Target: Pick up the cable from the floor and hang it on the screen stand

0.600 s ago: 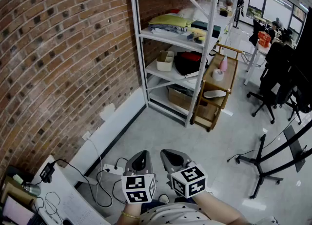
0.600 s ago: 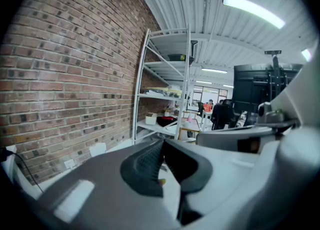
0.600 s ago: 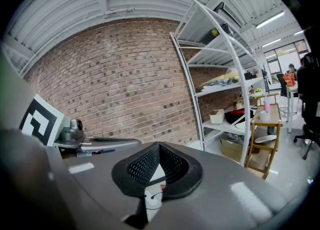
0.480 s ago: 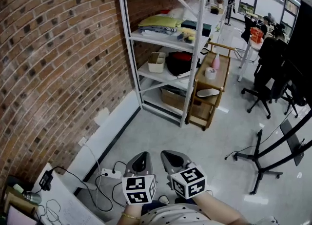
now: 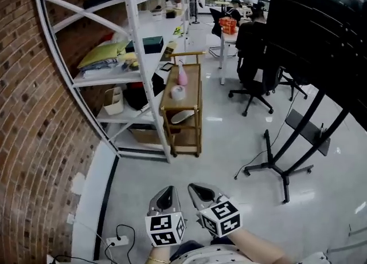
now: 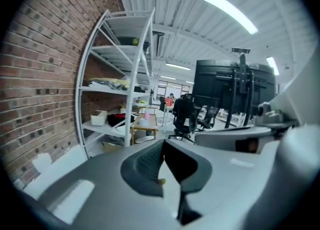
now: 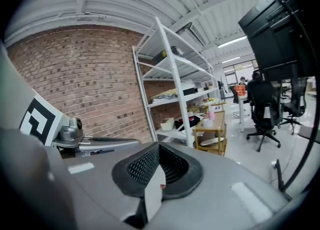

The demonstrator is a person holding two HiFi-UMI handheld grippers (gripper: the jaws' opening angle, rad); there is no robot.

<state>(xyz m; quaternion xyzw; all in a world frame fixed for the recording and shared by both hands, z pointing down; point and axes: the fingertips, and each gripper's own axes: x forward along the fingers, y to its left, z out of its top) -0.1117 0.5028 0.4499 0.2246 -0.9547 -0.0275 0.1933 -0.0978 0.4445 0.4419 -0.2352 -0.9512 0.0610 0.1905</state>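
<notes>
While both pairs of jaws are pressed together on nothing, the left gripper (image 5: 166, 199) and right gripper (image 5: 200, 190) sit side by side, tips toward the open floor (image 5: 218, 137); well ahead and to the right, a thin dark cable (image 5: 250, 161) lies on that floor, its long axis running diagonally from a loose end nearer the grippers up and rightward to the base of the black screen stand (image 5: 279, 169); a wooden trolley (image 5: 183, 105) stands just beside white shelving (image 5: 137, 39) at left.
</notes>
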